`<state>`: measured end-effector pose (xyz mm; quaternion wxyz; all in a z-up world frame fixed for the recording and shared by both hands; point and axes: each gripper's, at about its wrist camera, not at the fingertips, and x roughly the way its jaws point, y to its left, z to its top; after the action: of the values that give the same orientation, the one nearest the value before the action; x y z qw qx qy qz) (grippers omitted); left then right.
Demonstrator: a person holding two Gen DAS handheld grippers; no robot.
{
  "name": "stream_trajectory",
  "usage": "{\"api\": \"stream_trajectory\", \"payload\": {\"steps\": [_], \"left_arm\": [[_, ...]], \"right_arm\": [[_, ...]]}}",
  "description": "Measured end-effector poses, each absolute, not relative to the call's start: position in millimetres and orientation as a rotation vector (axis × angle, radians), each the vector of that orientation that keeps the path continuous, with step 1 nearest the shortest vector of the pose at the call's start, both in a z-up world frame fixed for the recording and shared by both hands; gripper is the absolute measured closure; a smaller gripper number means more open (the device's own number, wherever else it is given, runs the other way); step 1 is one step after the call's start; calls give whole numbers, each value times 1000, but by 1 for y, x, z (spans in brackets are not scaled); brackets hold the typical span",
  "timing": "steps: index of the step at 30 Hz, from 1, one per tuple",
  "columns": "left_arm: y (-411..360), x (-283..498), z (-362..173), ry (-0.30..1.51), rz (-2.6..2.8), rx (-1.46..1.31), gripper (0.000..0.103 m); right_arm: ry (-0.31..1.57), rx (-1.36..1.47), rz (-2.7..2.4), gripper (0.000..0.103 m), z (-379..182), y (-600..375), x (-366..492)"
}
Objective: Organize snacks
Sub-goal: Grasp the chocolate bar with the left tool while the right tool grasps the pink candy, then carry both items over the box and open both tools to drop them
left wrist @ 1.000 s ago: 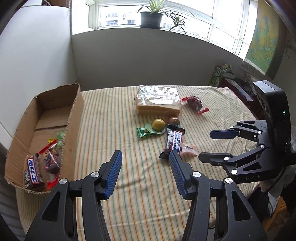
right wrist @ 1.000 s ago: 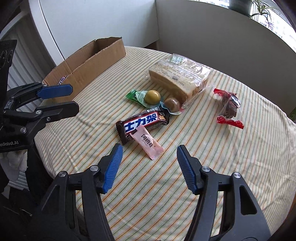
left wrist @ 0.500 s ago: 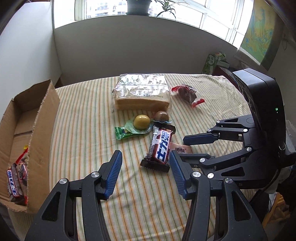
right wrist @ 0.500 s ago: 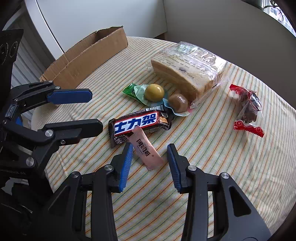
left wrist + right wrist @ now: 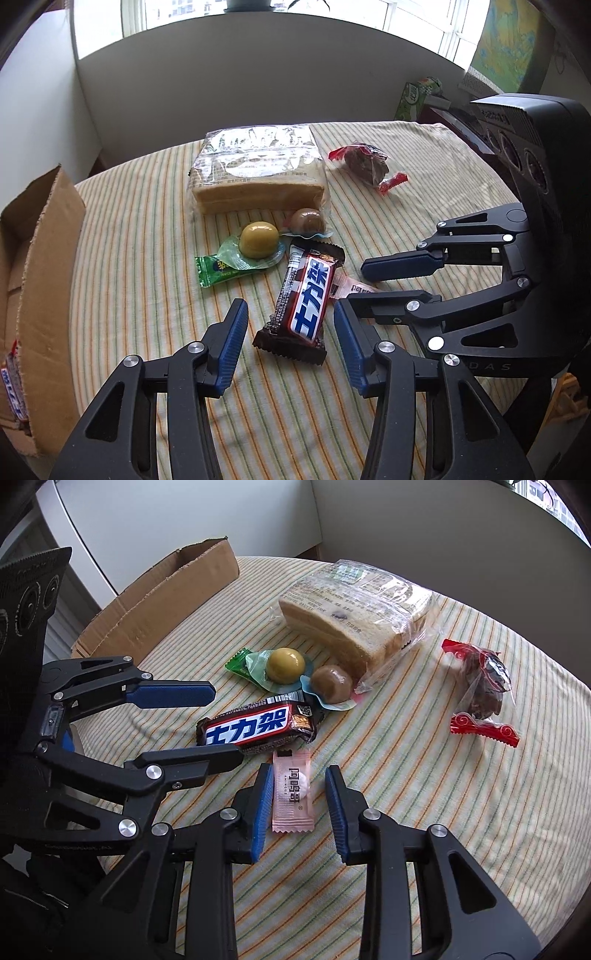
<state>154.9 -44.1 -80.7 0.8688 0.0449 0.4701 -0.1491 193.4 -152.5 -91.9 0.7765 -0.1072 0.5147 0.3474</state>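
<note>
Pink sachet (image 5: pixel 291 792) between narrowed, closing right claw (image 5: pixel 295 794) | left claw (image 5: pixel 288 325) closing, now astride chocolate bar (image 5: pixel 304 299)

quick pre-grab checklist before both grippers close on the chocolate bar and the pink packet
1. Chocolate bar lies between the left gripper fingers: ok, jaws closing, pads not yet touching.
2. Pink packet lies between the right gripper fingers: ok, jaws closing, gaps on both sides.
3. Packet clear of the bar: not ok, its top end meets the bar's edge.
4. The two grippers clear of each other: cannot tell, they sit very close.
5. Cardboard box open for drop-off: ok.
</note>
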Motion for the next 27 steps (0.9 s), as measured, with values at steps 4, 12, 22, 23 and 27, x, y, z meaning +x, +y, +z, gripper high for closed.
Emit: {"api": "stream_trajectory", "payload": {"steps": [4,12,22,23,27], "left_arm": [[-46,162,-84,989,-311,103,56],[-47,171,-92,1009,-315,93,70],[-36,158,-90,996,-266,79,75],[-34,155,-90,992,-252,79,75],[-25,145,-87,982,-220,56,76]], "right_arm": [[1099,-272,741,73,-91,-155,185],[1095,-309,722,73,-91,-150,183],[1099,-315,647,81,-88,-148,179],[1098,-310,640,82,-87,-149,178],[1091,-273,618,82,-83,-154,172]]}}
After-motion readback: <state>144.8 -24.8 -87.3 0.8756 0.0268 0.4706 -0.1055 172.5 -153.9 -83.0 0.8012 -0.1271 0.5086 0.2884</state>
